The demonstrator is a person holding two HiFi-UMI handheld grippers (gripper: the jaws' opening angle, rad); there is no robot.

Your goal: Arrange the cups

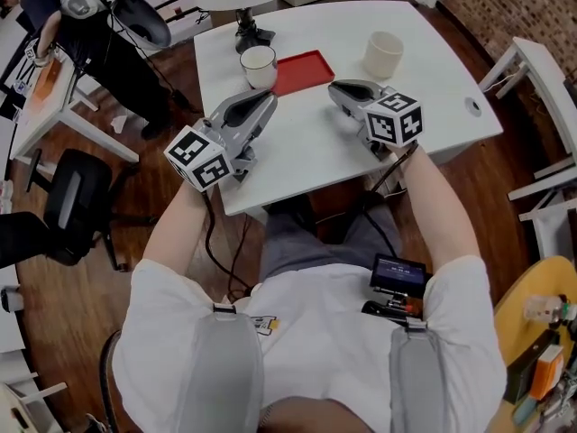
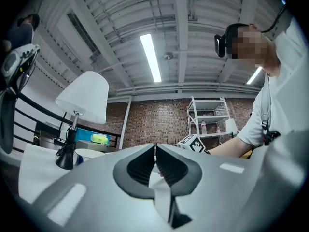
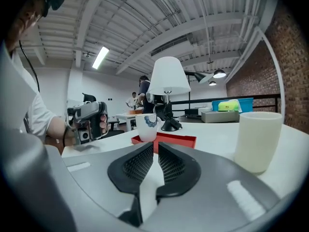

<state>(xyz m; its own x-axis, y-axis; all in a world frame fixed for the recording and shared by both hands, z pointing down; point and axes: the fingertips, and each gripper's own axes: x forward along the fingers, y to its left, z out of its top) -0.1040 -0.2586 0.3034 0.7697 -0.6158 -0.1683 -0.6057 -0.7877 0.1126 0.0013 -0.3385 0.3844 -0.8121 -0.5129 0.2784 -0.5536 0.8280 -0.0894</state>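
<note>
left gripper [image 1: 269, 99] and right gripper [image 1: 334, 88] both closed, empty; cream cup [image 1: 383, 57] stands right of red tray [image 1: 305, 70], so we judge the right must open next.

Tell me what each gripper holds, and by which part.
Nothing: the left gripper and the right gripper are both shut, nothing between their jaws.

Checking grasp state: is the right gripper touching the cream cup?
Apart. Head view shows bare table between the right gripper and the cream cup; its jaws are shut on nothing.
</note>
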